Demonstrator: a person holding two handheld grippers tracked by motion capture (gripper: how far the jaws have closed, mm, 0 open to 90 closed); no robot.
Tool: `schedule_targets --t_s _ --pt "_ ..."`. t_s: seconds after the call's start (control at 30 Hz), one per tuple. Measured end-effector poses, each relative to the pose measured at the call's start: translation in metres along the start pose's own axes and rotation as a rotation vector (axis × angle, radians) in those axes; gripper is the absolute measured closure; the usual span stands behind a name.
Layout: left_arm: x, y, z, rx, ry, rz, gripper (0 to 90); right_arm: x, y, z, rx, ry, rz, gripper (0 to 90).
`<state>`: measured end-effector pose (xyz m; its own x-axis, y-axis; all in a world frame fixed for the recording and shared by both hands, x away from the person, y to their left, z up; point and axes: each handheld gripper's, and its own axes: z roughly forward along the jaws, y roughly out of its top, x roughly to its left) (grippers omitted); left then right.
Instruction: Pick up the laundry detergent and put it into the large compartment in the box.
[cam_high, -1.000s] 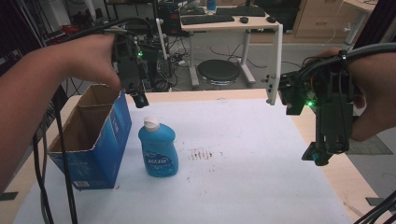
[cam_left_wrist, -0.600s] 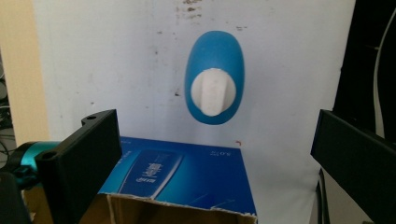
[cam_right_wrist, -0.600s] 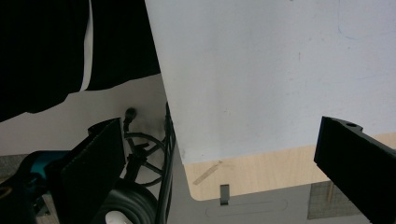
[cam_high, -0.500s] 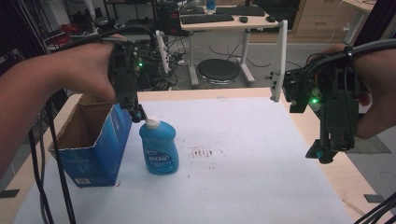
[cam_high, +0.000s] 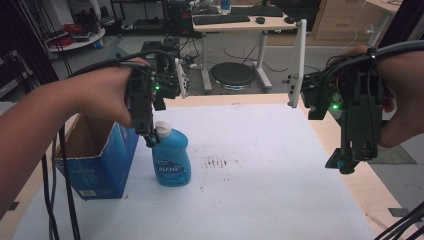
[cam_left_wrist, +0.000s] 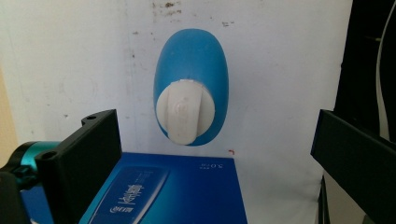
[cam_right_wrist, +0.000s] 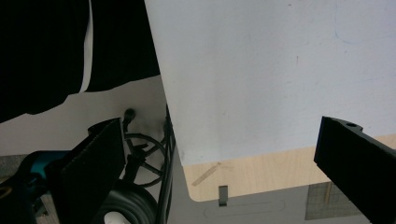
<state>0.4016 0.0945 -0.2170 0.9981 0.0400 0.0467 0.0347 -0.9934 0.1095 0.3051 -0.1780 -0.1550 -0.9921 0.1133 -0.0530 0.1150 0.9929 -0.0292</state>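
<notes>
hovering left tool (cam_left_wrist: 212, 154) spread above blue bottle (cam_high: 170, 157), right tool (cam_high: 345, 162) spread, blue box (cam_high: 100, 167) beside bottle

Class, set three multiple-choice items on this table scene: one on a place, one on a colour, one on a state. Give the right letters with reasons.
1. Where does the blue bottle stand?
A. inside the box
B. on the white sheet beside the open blue box
C. on the floor

2. What colour is the bottle's cap?
A. white
B. red
C. black

3. How is the left gripper?
A. shut on the cap
B. lying on the table
C. open above the bottle

Key: 1 B, the high view shows the bottle upright next to the box. 2 A, the left gripper view shows a white cap. 3 C, its fingers stand wide apart on either side of the bottle, touching nothing.
</notes>
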Motion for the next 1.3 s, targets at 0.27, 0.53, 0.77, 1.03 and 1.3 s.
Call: schedule_targets --t_s 0.27,0.53,0.77,1.03,1.3 --pt "-0.001 0.003 0.018 0.001 -0.019 0.014 1.7 -0.001 0.003 0.001 0.002 0.002 -0.004 1.3" --pt "0.003 0.004 0.034 -0.010 -0.029 0.001 1.7 -0.003 0.004 0.004 -0.001 0.008 -0.011 1.3" --pt "0.007 0.003 0.048 0.008 -0.032 -0.017 1.7 -0.004 0.003 0.005 -0.001 0.009 -0.008 1.3" --pt "0.006 0.005 0.057 0.015 -0.027 -0.023 1.8 -0.005 0.003 0.006 -0.004 0.013 -0.008 1.3" --pt "0.005 0.007 0.063 0.033 -0.022 -0.016 1.7 -0.005 0.004 0.008 -0.005 0.014 -0.010 1.3"
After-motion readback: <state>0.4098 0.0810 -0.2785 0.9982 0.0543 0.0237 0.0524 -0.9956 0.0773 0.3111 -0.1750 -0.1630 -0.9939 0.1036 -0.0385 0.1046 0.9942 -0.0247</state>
